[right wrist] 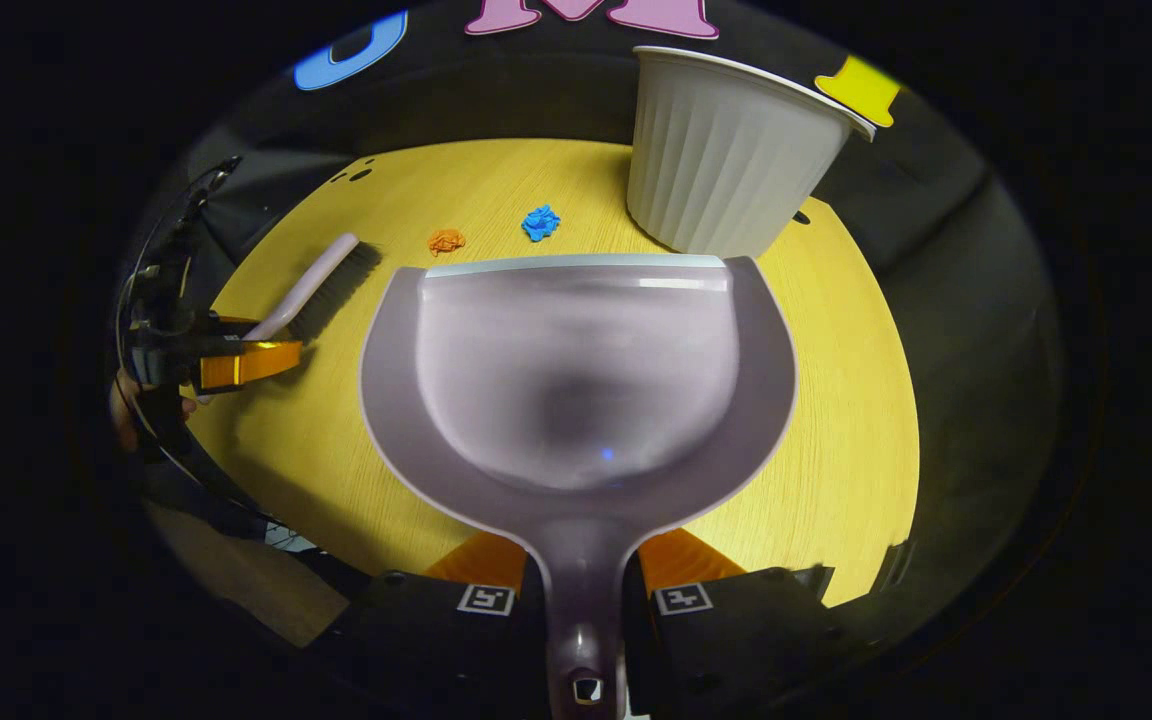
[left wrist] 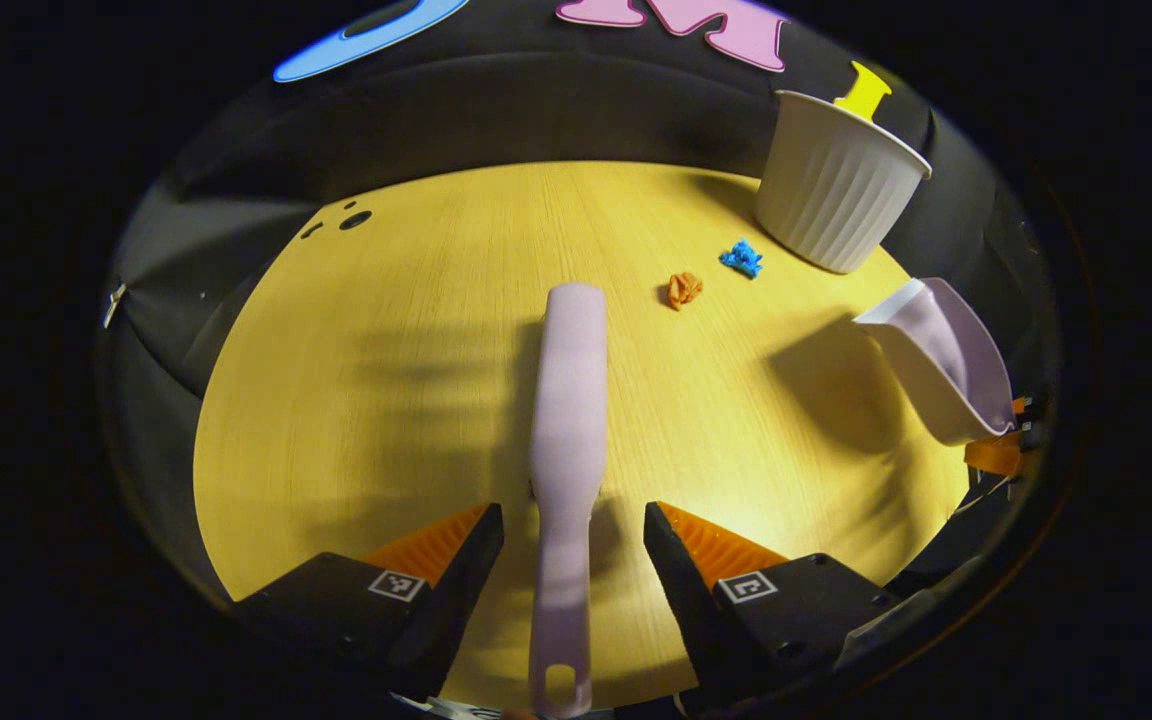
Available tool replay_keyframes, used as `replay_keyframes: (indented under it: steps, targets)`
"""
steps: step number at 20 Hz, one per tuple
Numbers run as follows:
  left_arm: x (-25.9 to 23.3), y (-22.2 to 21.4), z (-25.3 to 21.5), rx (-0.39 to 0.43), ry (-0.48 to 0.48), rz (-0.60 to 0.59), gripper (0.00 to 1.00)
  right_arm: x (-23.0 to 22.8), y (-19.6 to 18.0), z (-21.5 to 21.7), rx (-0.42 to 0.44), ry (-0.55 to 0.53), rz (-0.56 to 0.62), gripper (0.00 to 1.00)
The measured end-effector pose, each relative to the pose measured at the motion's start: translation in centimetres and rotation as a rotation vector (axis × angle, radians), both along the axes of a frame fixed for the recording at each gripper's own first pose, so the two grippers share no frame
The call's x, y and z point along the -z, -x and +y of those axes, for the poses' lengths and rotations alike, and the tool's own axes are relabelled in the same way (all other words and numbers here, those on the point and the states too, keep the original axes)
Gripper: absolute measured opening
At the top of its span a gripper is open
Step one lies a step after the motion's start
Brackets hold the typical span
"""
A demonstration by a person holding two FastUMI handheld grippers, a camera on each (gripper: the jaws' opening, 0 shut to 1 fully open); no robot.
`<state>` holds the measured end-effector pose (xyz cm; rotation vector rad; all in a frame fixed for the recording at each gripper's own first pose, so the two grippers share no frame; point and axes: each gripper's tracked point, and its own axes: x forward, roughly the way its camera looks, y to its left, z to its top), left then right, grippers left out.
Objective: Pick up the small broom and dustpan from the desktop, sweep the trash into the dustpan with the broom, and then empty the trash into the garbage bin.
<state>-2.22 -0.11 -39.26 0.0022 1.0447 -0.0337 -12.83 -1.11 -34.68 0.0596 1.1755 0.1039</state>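
On the yellow wooden desk (right wrist: 836, 420), going from left to right in the right gripper view, the left gripper (right wrist: 236, 362) sits at the left edge with a person's hand (right wrist: 131, 410) behind it. The small broom (right wrist: 321, 285) reaches from it toward the middle of the desk, bristles resting on the wood. Whether its fingers press the handle cannot be told there.

Next, toward the far edge, come the orange scrap (right wrist: 446, 241) and then the blue scrap (right wrist: 540, 222), near each other but apart. The dustpan (right wrist: 576, 370) is held up over the desk's middle, its front lip level and facing the scraps. The right gripper (right wrist: 583, 590) is clamped on the dustpan's handle, both fingers against it. The white ribbed garbage bin (right wrist: 726, 160) stands upright at the far right corner.

Seen from the left gripper view, the left gripper (left wrist: 573, 545) has its fingers spread, with the small broom (left wrist: 568, 440) lying between them; gaps show on both sides of the handle. Farther right lie the orange scrap (left wrist: 683, 289) and the blue scrap (left wrist: 742, 258), then the garbage bin (left wrist: 836, 185), and the dustpan (left wrist: 941, 360) tilted above the right edge.
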Motion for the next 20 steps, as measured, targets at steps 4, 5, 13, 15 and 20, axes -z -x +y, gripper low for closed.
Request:
replay_keyframes:
  steps: [4,5,13,15,20]
  targets:
    - [1.5,0.2,0.1,0.018,-0.02,0.041,0.86,0.1,0.4,0.2,-0.016,-0.003,0.013,0.36]
    - [1.5,0.2,0.0,0.021,-0.026,0.043,0.82,0.1,0.4,0.2,-0.022,-0.004,0.013,0.36]
    - [1.3,-0.8,-0.7,0.1,-0.055,0.027,0.37,-0.1,0.5,1.0,-0.114,0.017,0.039,0.36]
    - [0.5,-1.7,-0.3,0.118,-0.09,-0.006,0.27,-0.2,0.3,0.8,-0.149,0.034,0.055,0.36]
    - [-2.5,-7.4,0.4,0.157,-0.101,-0.118,0.28,-0.1,-0.8,0.3,-0.214,0.042,0.108,0.36]
